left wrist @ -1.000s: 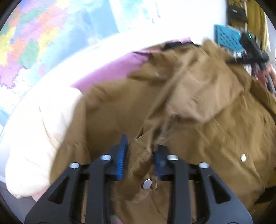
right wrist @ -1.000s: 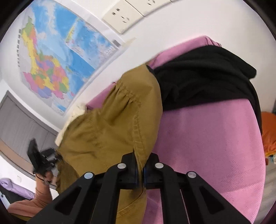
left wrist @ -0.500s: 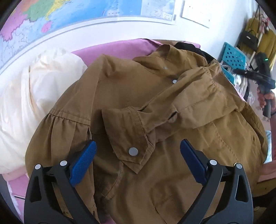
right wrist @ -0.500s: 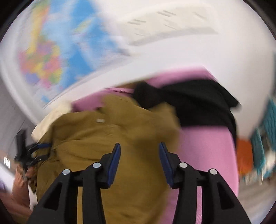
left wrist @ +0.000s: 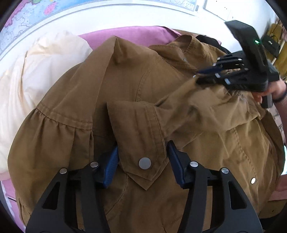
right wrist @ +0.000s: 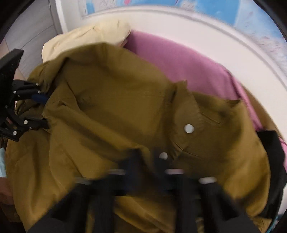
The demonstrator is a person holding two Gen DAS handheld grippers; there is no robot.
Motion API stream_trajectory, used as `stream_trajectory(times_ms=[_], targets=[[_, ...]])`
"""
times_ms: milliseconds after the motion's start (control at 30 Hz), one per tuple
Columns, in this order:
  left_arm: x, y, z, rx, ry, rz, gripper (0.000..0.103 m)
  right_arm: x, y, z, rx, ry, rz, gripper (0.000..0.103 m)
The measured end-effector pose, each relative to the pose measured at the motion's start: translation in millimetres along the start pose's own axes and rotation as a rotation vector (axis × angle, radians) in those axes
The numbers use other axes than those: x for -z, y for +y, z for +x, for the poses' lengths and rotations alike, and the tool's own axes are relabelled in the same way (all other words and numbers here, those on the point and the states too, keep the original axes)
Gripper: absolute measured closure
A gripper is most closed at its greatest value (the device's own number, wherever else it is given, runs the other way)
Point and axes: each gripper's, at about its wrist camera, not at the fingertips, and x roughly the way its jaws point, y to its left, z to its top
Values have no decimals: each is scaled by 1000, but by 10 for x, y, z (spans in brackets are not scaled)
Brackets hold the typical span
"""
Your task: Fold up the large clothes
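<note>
A large brown jacket (left wrist: 136,86) with metal snaps lies spread on a pink surface (left wrist: 129,33). A sleeve is folded across its front, and its cuff (left wrist: 138,139) lies between the blue pads of my left gripper (left wrist: 142,161), which is open and close around it. My right gripper (left wrist: 206,78) shows at the upper right of the left wrist view, fingers on the sleeve near the shoulder. In the right wrist view the jacket (right wrist: 111,107) fills the frame and my right gripper (right wrist: 146,157) is blurred by motion; its jaws look nearly together over the cloth.
A cream garment (left wrist: 35,71) lies left of the jacket on the pink surface. A black garment (right wrist: 274,161) lies at the jacket's right edge. A white wall with a map (left wrist: 26,16) is behind. The left gripper shows at the left of the right wrist view (right wrist: 26,107).
My left gripper's wide-open jaws have narrowed around the sleeve cuff. My right gripper has swung down onto the jacket near the shoulder, and its view is blurred.
</note>
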Motion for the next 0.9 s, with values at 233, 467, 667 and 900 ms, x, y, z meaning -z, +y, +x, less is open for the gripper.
stream_trajectory(times_ms=[233, 467, 667, 900], targets=[[-24, -82, -148, -32, -44, 38, 49, -98, -309, -93, -8, -116, 185, 101], [-61, -16, -396, -97, -98, -17, 44, 84, -304, -89, -8, -130, 252, 77], [-32, -255, -577, -26, -184, 58, 38, 584, -159, -808, -49, -283, 255, 56], [-237, -324, 61, -51, -47, 67, 40, 893, 146, -393, -88, -122, 250, 57]])
